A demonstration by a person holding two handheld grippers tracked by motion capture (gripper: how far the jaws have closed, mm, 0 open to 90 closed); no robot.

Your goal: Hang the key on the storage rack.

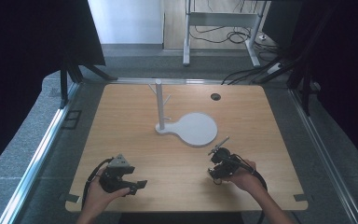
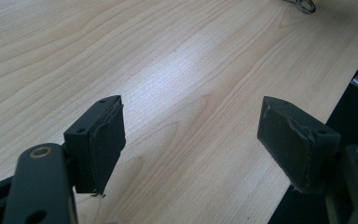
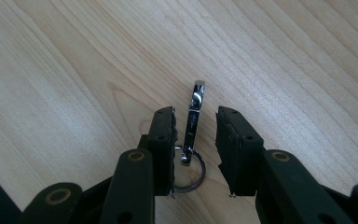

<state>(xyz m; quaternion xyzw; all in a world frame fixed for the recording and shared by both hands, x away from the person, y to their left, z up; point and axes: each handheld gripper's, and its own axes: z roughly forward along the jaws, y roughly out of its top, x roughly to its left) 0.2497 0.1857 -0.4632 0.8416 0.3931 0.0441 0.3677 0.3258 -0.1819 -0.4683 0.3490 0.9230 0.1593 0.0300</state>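
Right gripper (image 3: pixel 195 140) is over the key ring clip (image 3: pixel 193 122), near the front right of the surface (image 1: pixel 135 140). Fingers (image 3: pixel 163 140) are narrow, one either side of the chrome clip, but I see a gap on both sides, so it's straddled, not clamped. The split ring (image 3: pixel 191 175) lies flat under the clip, low between the fingers. In the high view the right gripper (image 1: pixel 219 164) sits well short of the white stand (image 1: pixel 159 105) and its round base plate (image 1: pixel 198 129).

Left gripper (image 2: pixel 191 135) is parked front left, fingers (image 2: pixel 102 140) wide apart, nothing between them, just bare wood. High view agrees (image 1: pixel 137 185).

My guess at the job: grab the clip, hang it on one of the stand's pegs.

Risks from here, as I judge them:
- Clip is thin, polished metal. If I close off-centre it may twist or squirt out sideways.
- Clip sits closer to one finger than the other. Closing will likely drag it across the wood before the second pad meets it, so the pose shifts.
- Ring hangs loose. On lift it'll swing, and could foul a finger or miss the peg.
- Pads look frayed at the edges, so grip on chrome may be poor.
- Pegs are thin and hard to see from above; alignment will be tricky.
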